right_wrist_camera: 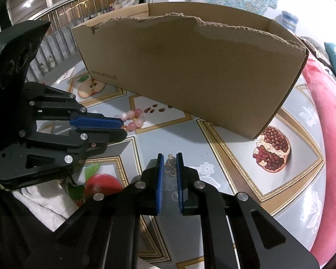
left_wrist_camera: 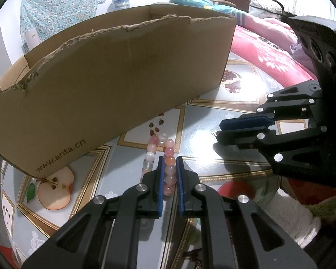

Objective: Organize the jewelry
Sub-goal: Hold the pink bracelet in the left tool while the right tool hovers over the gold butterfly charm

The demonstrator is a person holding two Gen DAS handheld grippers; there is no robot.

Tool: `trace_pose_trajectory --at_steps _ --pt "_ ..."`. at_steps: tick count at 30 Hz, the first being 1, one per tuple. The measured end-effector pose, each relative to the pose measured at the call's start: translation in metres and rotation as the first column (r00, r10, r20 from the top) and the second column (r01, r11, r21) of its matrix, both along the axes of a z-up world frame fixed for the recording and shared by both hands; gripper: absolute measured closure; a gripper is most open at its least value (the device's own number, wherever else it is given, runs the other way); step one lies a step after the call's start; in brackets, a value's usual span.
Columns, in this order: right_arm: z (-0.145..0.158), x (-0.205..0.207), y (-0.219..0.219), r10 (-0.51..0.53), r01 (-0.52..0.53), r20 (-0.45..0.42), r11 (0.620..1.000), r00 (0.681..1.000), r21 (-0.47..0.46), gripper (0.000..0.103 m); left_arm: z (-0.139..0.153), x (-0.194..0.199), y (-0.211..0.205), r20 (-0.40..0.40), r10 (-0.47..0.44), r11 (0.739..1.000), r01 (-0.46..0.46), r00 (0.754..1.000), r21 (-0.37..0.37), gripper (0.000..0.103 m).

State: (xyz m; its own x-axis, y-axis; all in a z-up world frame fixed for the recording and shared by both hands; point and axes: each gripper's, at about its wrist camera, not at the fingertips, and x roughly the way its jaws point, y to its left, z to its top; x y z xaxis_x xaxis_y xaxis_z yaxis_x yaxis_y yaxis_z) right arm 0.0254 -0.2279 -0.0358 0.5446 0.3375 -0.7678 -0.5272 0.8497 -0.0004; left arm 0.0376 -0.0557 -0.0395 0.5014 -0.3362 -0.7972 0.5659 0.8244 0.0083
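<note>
A: We noted the left gripper [left_wrist_camera: 170, 168] clamped on one strand of the pink bead bracelet [left_wrist_camera: 168, 157]; the loop lay on the patterned table [left_wrist_camera: 212, 143], just near of the cardboard box [left_wrist_camera: 123, 78].

B: And the right gripper [right_wrist_camera: 170, 163]? We logged its jaws nearly together around a small thin metal piece [right_wrist_camera: 171, 165], to the right of the bracelet. We could not tell from the right wrist view whether the pads actually pressed on it.

A: Risk one, as we judged it: the metal piece is thin and flat on the table, so the pads could close over it and lift nothing.

B: Risk two: the beads are round and smooth. Held by one strand only, the bracelet could roll out of the pads or swing on the lift.

A: Risk three: the box's near wall stood tall with a torn rim; a dangling loop could catch on it going over.

B: Pose: both grippers pitched steeply downward toward the table, side by side, left one near the box's left half, tips at table level.
</note>
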Motion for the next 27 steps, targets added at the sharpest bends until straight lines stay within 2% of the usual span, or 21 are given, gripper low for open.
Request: trace_pose_trajectory --at_steps 3,5,7,10,12,14,16,27 --pt "0.003 -0.002 0.0 -0.006 0.006 -0.001 1.0 1.0 0.005 0.094 0.0 0.0 0.0 0.0 0.0 1.0 0.0 1.0 0.0 0.093" --pt "0.006 -0.003 -0.001 -0.014 0.014 -0.003 1.0 1.0 0.012 0.088 0.0 0.0 0.0 0.0 0.0 1.0 0.0 1.0 0.001 0.093" --pt "0.008 -0.004 -0.001 -0.021 0.021 -0.003 1.0 1.0 0.009 0.074 0.0 0.0 0.0 0.0 0.0 1.0 0.0 1.0 0.0 0.093" --pt "0.002 -0.002 0.002 -0.021 0.02 -0.017 0.999 1.0 -0.029 0.072 0.0 0.0 0.0 0.0 -0.001 1.0 0.001 1.0 0.001 0.093" --pt "0.0 -0.002 0.005 -0.016 0.016 -0.017 0.999 1.0 -0.047 0.073 0.0 -0.001 0.0 0.0 0.0 1.0 0.0 1.0 0.0 0.093" --pt "0.0 0.001 0.007 -0.013 0.011 -0.033 0.998 0.999 -0.058 0.078 0.0 -0.001 0.0 0.0 0.001 1.0 -0.001 1.0 0.0 0.093" --pt "-0.001 0.002 0.01 -0.009 0.006 -0.047 0.998 0.999 -0.062 0.089 0.0 -0.001 -0.001 0.0 0.001 1.0 -0.001 1.0 0.0 0.093" --pt "-0.002 0.004 0.021 -0.027 0.022 -0.067 0.997 0.997 -0.07 0.092 0.0 -0.001 -0.001 0.001 0.001 1.0 -0.001 1.0 -0.003 0.093"
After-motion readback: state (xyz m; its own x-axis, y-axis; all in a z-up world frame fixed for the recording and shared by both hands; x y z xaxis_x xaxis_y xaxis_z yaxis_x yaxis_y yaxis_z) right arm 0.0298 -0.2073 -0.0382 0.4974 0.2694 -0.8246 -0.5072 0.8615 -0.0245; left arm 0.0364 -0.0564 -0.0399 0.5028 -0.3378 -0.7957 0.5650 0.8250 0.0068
